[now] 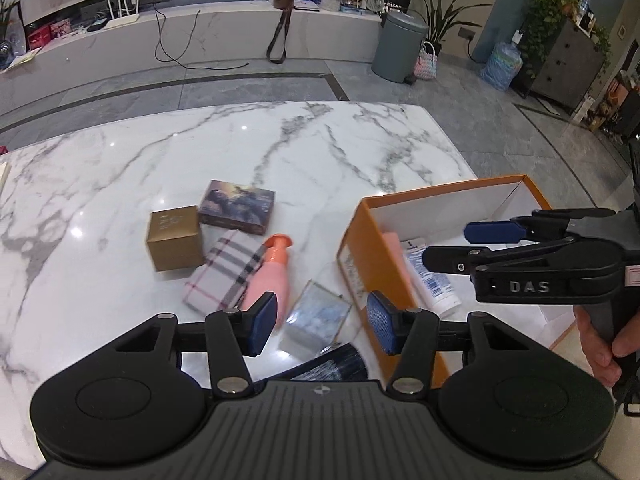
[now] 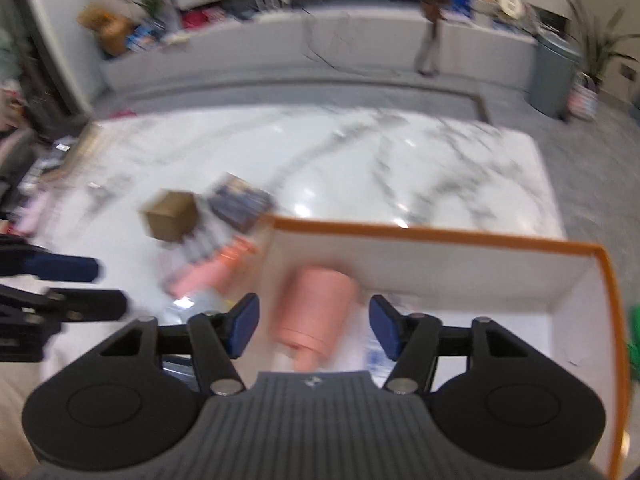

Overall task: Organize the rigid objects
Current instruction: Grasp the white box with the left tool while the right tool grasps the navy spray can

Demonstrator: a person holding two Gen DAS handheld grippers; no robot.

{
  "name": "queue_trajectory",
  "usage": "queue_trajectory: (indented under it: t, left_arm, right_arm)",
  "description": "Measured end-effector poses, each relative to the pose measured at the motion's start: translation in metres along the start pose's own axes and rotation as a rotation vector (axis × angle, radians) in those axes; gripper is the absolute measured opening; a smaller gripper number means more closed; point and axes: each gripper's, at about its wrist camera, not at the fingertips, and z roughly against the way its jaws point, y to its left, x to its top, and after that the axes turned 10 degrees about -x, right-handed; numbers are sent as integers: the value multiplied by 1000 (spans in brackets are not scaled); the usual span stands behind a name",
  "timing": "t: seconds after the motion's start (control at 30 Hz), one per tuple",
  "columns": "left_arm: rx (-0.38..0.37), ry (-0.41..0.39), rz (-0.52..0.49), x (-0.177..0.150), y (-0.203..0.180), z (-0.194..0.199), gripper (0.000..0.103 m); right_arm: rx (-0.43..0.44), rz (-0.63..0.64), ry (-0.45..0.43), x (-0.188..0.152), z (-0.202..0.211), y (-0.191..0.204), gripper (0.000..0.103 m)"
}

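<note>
An orange box (image 1: 352, 248) with white inner walls stands on the marble table (image 1: 280, 144). Inside it lie a pink bottle (image 2: 316, 308) and a white tube (image 1: 430, 280). My right gripper (image 2: 314, 324) hovers open over that pink bottle, its blue pads clear of it; in the left wrist view the right gripper (image 1: 456, 245) hangs above the box. My left gripper (image 1: 322, 326) is open above a clear cube box (image 1: 318, 316) and does not touch it. Left of the orange box lie another pink bottle (image 1: 270, 276), a plaid pouch (image 1: 224, 276), a gold box (image 1: 174, 238) and a picture-printed box (image 1: 238, 206).
A dark ribbed item (image 1: 336, 364) lies just under my left gripper near the table's front. A hand (image 1: 600, 344) grips the right handle at the far right. Beyond the table are grey floor, a grey bin (image 1: 398, 46) and a low white shelf.
</note>
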Motion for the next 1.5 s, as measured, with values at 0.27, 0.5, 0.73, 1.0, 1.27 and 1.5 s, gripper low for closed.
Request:
queue_trajectory:
  t: [0.27,0.5,0.73,1.0,1.27,1.5]
  left_arm:
    - [-12,55,-24,-33,28,18,60]
    - [-48,155,-118,-75,44,8,61]
    - [-102,265,-291,-101,35,-11,62]
    - [-79,391,-550,-112,11,-50,76]
    - [-102,439,-692,-117,-1,-77,83]
    - [-135,451,-692,-111,-1,-97,84]
  right_arm:
    - [62,167,24,-8,8,68,59]
    - [74,339,130,-37,-16,113,49]
    - [89,522,230,-62,-34,141,47]
    - [88,769,330,-84,-55,149,46]
    - [131,856,350,-83,-64,140,48]
    - [181,846,351,-72,-68,136,49]
